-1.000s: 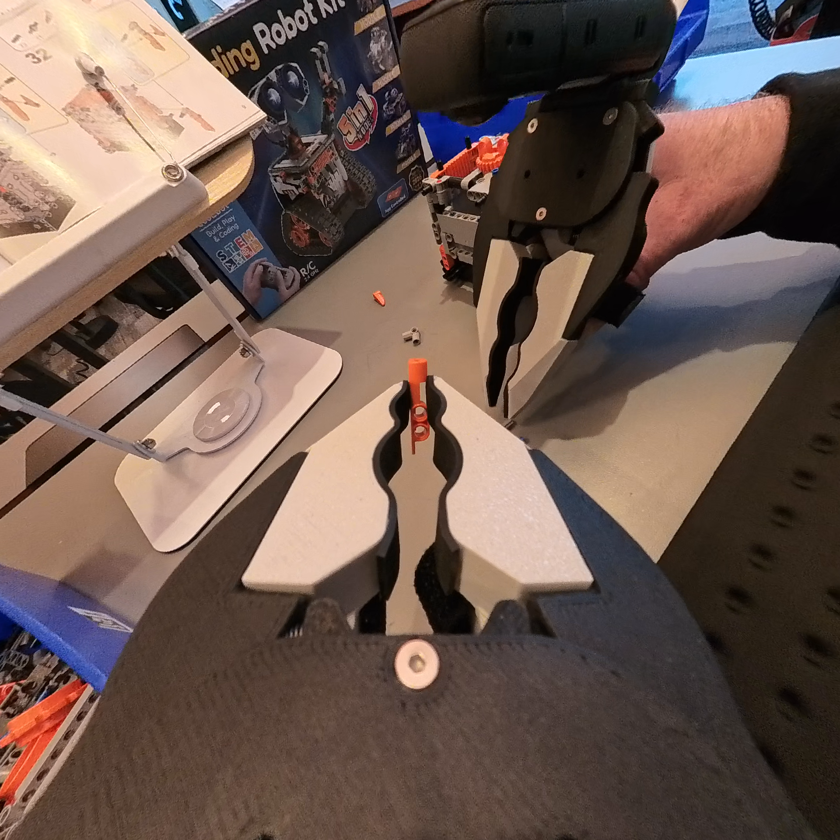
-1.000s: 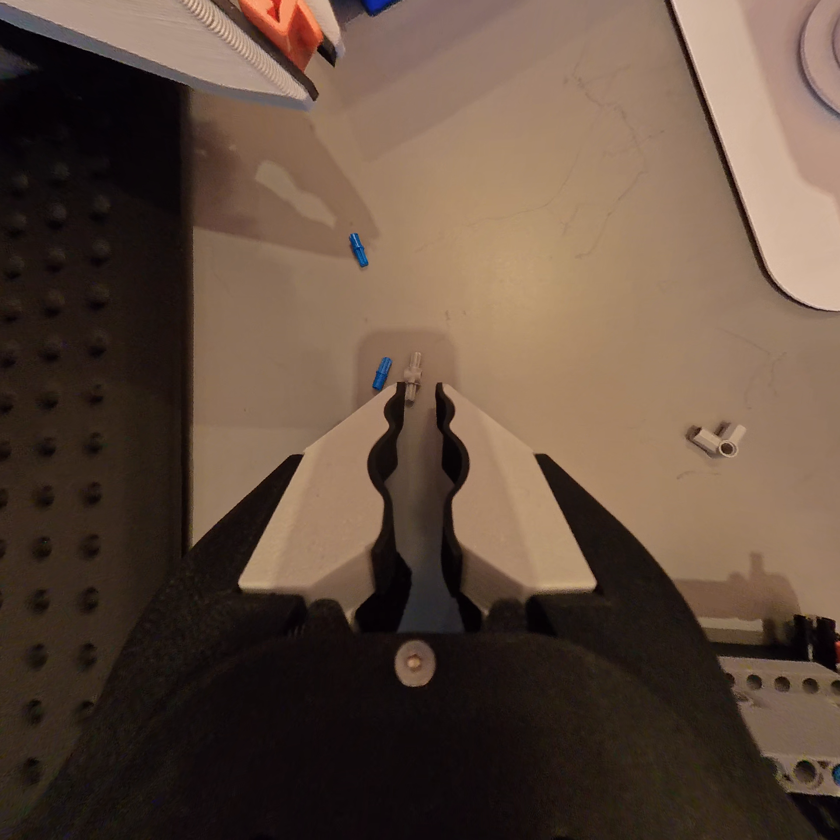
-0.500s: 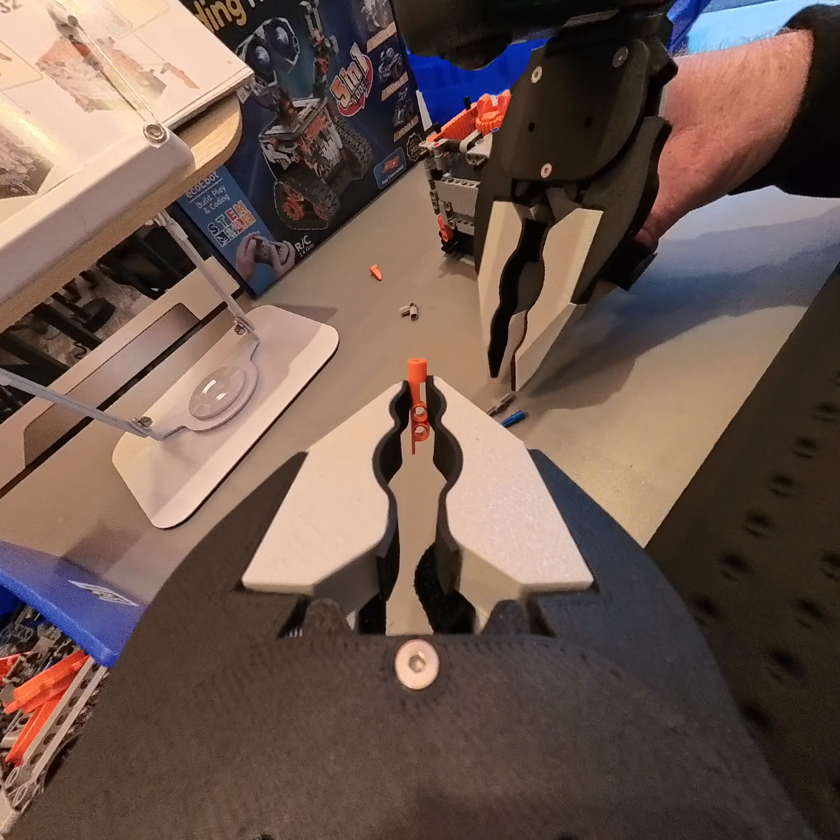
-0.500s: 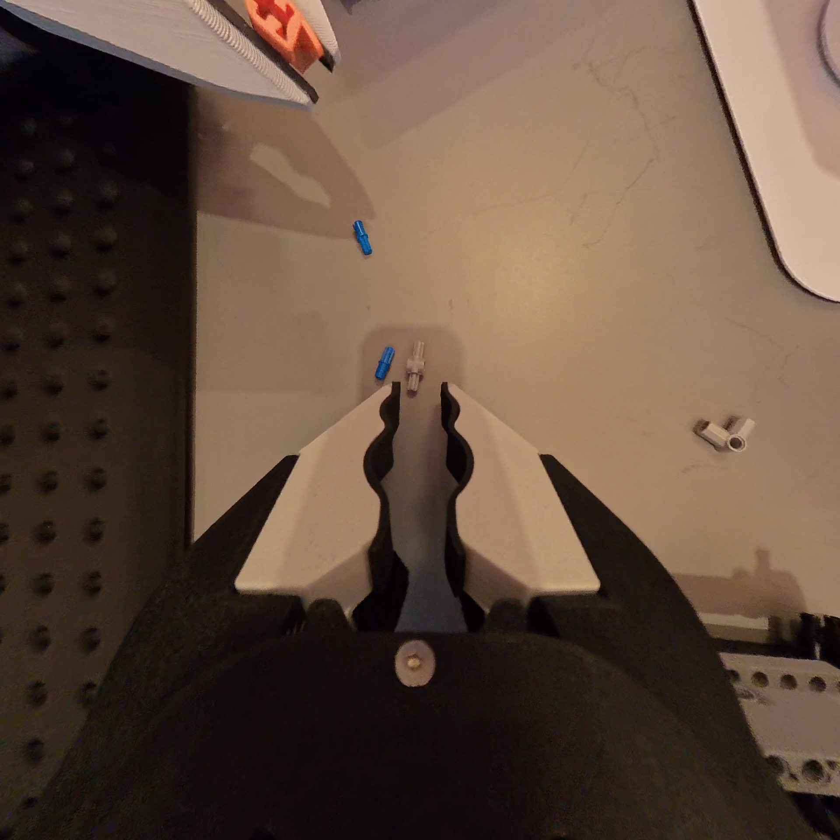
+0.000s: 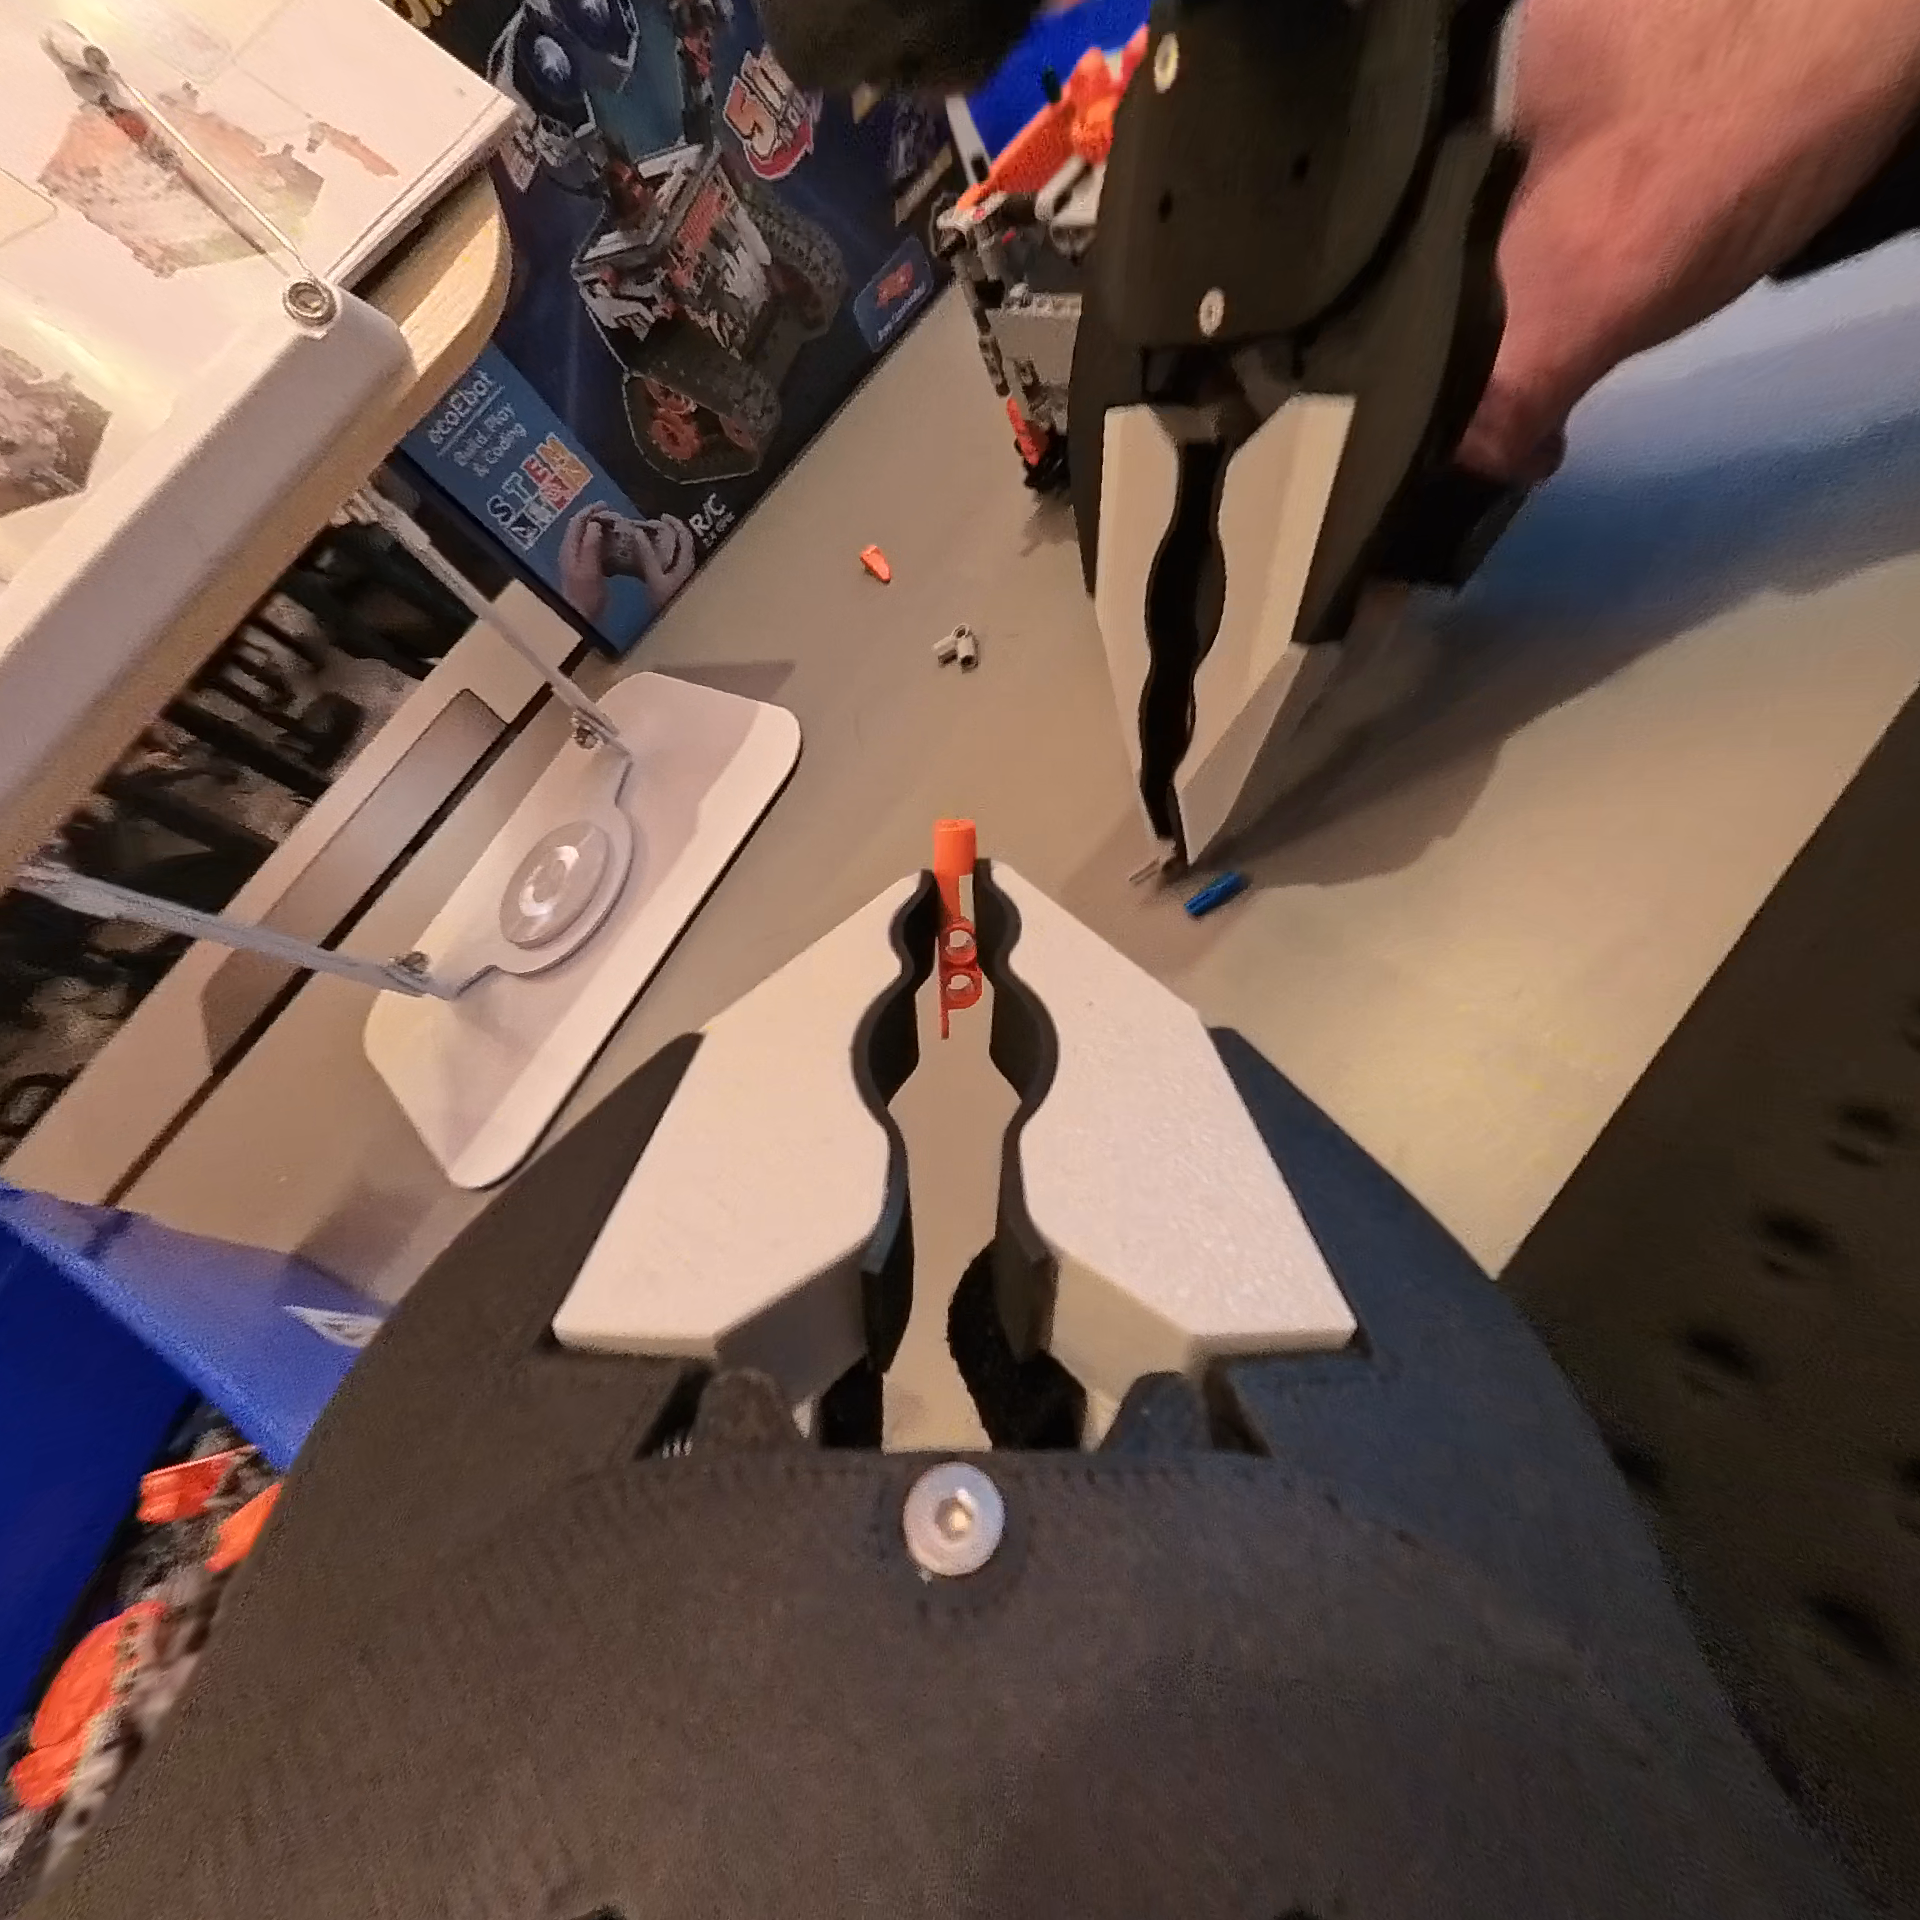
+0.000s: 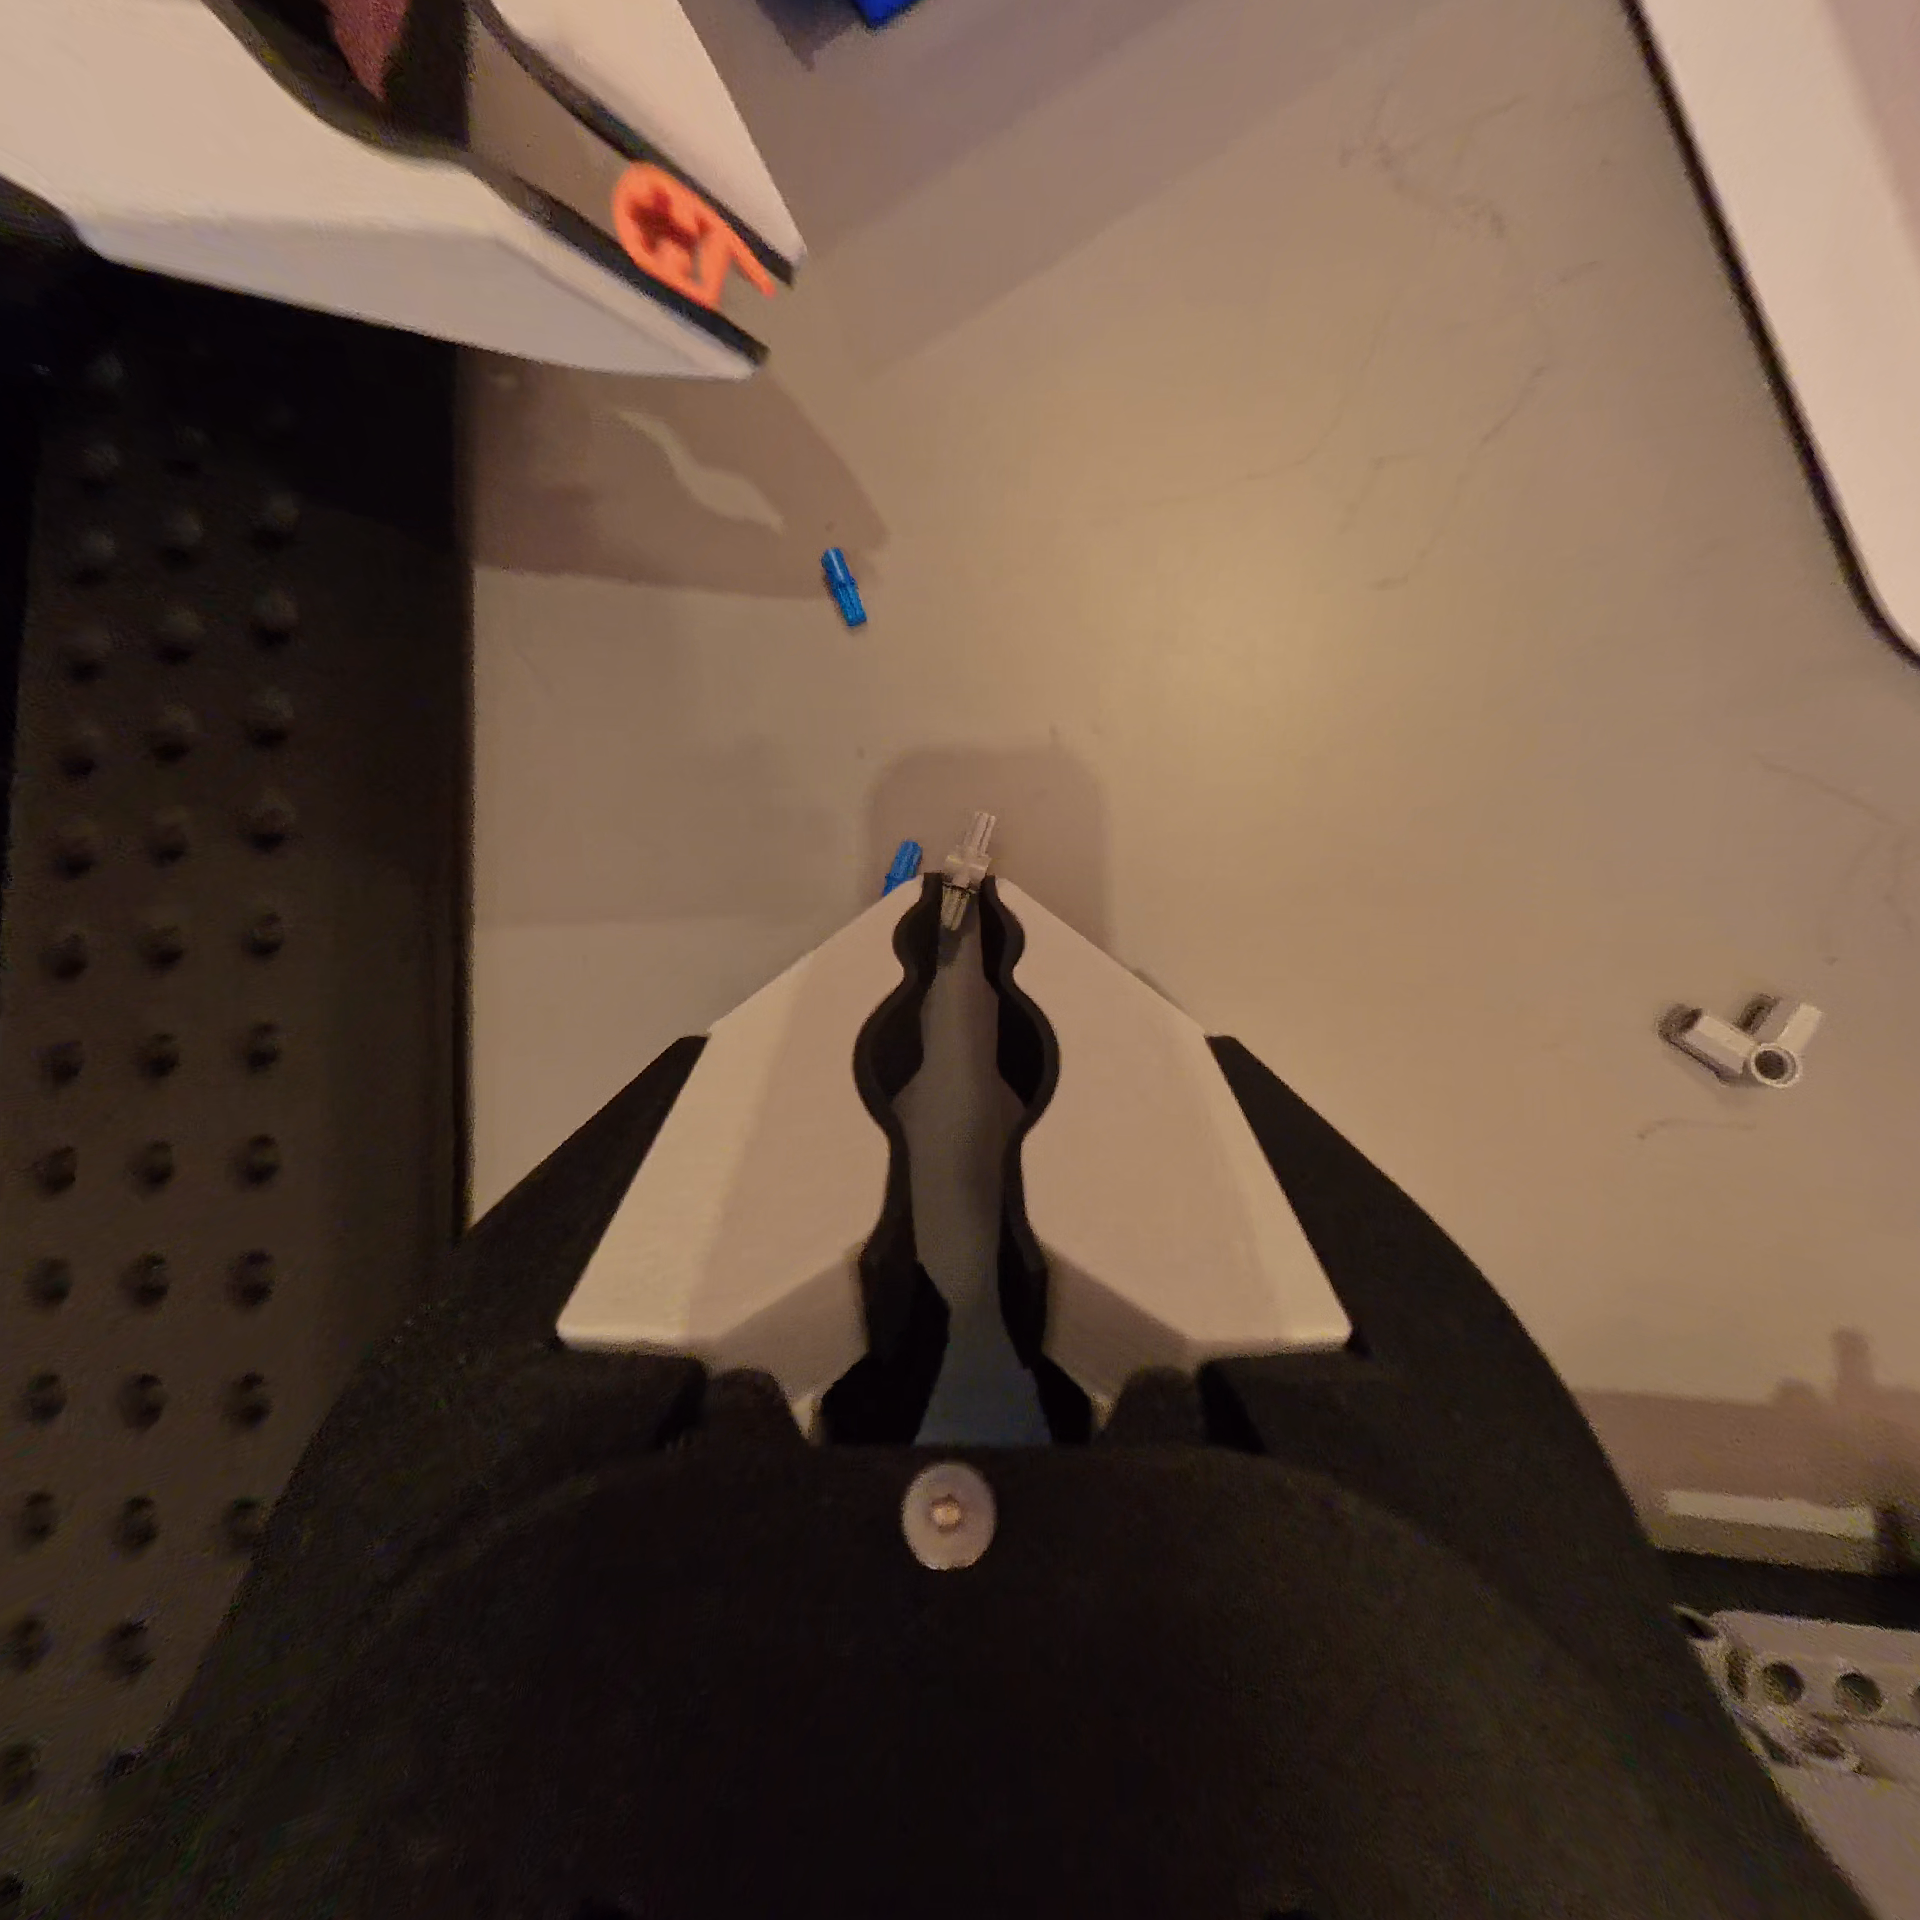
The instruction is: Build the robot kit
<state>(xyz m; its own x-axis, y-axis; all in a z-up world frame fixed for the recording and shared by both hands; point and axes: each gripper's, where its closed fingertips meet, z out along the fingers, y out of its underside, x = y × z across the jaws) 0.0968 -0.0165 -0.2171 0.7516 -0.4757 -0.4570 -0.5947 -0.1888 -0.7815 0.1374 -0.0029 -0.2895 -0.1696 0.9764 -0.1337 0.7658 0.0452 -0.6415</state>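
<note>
My left gripper (image 5: 958, 883) is shut on a small orange building piece (image 5: 958, 930) with holes, held upright above the grey table. My right gripper (image 6: 960, 883) points down at the table and is shut on a small grey pin (image 6: 966, 868); in the left wrist view it (image 5: 1169, 847) stands just right of my left gripper with its tips at the table. A blue pin (image 6: 900, 865) lies touching its left fingertip. Another blue pin (image 6: 843, 601) lies farther off. The left gripper with the orange piece (image 6: 675, 234) shows at the top left of the right wrist view.
A white stand base (image 5: 582, 914) with an instruction booklet (image 5: 156, 208) is to the left. A blue kit box (image 5: 675, 312) and a partly built grey and orange model (image 5: 1029, 260) stand at the back. A grey connector (image 5: 958, 646), an orange bit (image 5: 878, 563) and a black studded mat (image 6: 156, 935) are nearby. There is about 9 cm between the tips of the two grippers. The left gripper is farther from the grey connector (image 5: 958, 646), some 20 cm, than the right, some 12 cm. The right camera catches it too, in the right wrist view (image 6: 1760, 1039).
My right gripper has closed around the grey pin, which lay just ahead of its open tips before. My left gripper has moved closer to the right one, still holding the orange piece.
</note>
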